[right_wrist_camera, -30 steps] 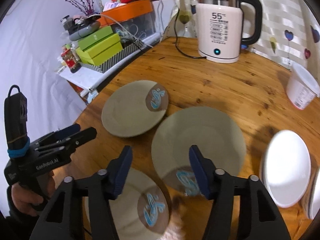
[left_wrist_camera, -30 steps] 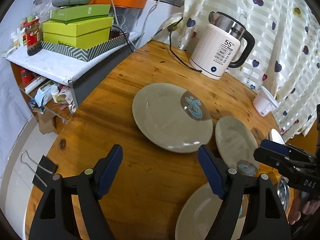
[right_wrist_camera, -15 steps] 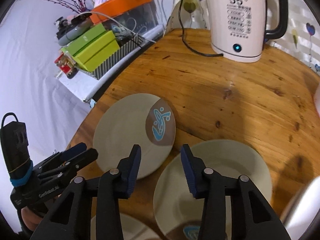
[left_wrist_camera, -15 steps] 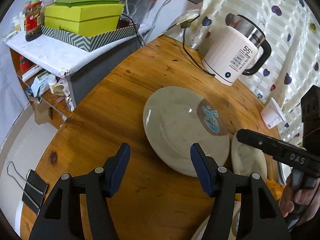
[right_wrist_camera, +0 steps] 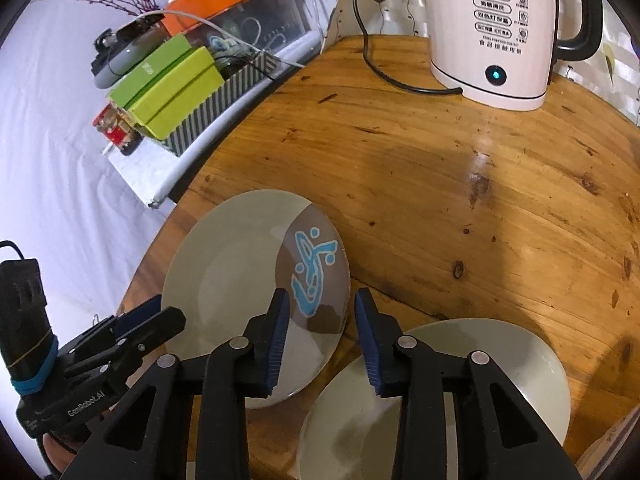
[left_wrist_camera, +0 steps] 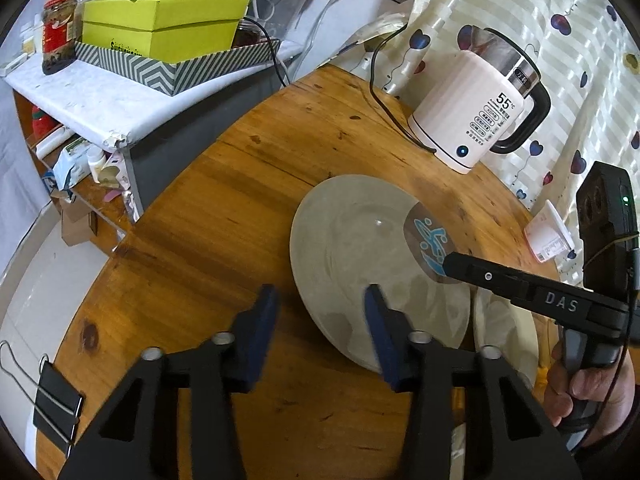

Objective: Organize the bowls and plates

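Two glossy round plates (right_wrist_camera: 240, 264) (right_wrist_camera: 460, 392), grainy wooden table (right_wrist_camera: 480, 200), blue ribbed pads (right_wrist_camera: 280, 336), seemingly ungripped

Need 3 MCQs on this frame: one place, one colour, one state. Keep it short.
1. Where does the kettle stand?
A. far side of the wooden table
B. on the shelf with the green boxes
C. on a plate

2. What colour is the motif on the plate ahead of the right tool?
A. red
B. blue
C. yellow

3. How do the jaws of the left tool stand at that plate's near rim?
A. clamped on the rim
B. apart, astride the rim
C. fully shut, beside the plate

Key: 1 A, its base sits on the wood beyond the plates. 2 B, a blue squiggle on a brown patch. 3 B, one pad either side of the rim, with gaps showing.
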A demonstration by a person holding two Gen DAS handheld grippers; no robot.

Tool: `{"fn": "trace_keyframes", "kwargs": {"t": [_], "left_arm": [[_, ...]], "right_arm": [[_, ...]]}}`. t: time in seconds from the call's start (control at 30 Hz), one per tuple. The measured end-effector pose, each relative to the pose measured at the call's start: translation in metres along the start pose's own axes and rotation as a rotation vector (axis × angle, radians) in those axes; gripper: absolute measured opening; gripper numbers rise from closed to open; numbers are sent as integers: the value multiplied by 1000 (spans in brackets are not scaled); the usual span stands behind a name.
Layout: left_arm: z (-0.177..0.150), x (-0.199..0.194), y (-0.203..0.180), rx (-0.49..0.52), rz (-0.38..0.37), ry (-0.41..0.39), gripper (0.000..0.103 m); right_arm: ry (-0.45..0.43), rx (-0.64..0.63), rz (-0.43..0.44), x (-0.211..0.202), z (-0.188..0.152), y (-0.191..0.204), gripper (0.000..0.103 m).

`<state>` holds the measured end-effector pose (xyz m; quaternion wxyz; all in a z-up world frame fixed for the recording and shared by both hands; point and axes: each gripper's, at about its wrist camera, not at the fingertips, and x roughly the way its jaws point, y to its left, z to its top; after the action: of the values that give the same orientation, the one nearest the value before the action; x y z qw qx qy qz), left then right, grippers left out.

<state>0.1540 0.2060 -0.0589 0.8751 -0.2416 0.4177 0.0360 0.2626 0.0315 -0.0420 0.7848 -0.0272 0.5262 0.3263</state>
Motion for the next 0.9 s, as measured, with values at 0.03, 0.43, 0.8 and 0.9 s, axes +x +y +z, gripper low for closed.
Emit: {"fn": "trace_keyframes", "kwargs": {"t": [0.03,0.43,0.8,0.9], "left_arm": [[0,1,-1,3,-4,2,36],[2,-1,-7,28,21,-18,36],[0,-14,-11,47,43,-41,36],[-1,-21,-14,53,44,-48,36]], "right_arm": [[4,3,2,2,0,-1,26],[1,18,17,6,1,-2,22],[-20,17,34,-5,-2,3,22],[-29,18,37,-12,-4,5,22]]}}
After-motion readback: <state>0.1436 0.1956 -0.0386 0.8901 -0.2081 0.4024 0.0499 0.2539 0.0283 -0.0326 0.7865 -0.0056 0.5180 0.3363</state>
